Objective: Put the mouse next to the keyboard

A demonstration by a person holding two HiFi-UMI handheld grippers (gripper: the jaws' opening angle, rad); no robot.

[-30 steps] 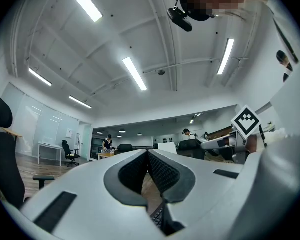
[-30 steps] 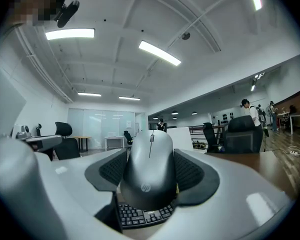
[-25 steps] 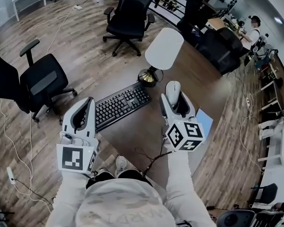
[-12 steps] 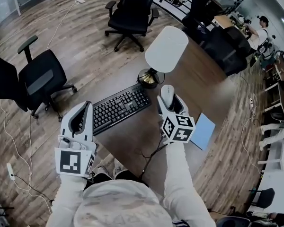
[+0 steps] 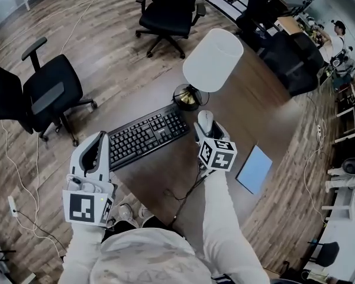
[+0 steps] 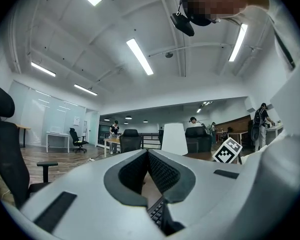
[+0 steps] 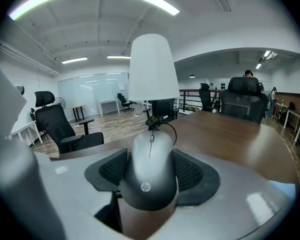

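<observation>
Mouse (image 5: 205,118) lower now; nearer keyboard (image 5: 143,136)

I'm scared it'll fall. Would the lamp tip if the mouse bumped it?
It might: the table lamp has a big white shade over a small round base, so looks top-heavy. Its brassy base may steady it. The mouse in the right gripper is close.

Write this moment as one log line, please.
right hand-held gripper: shut on mouse | left hand-held gripper: shut, empty | mouse: by keyboard right end
</observation>
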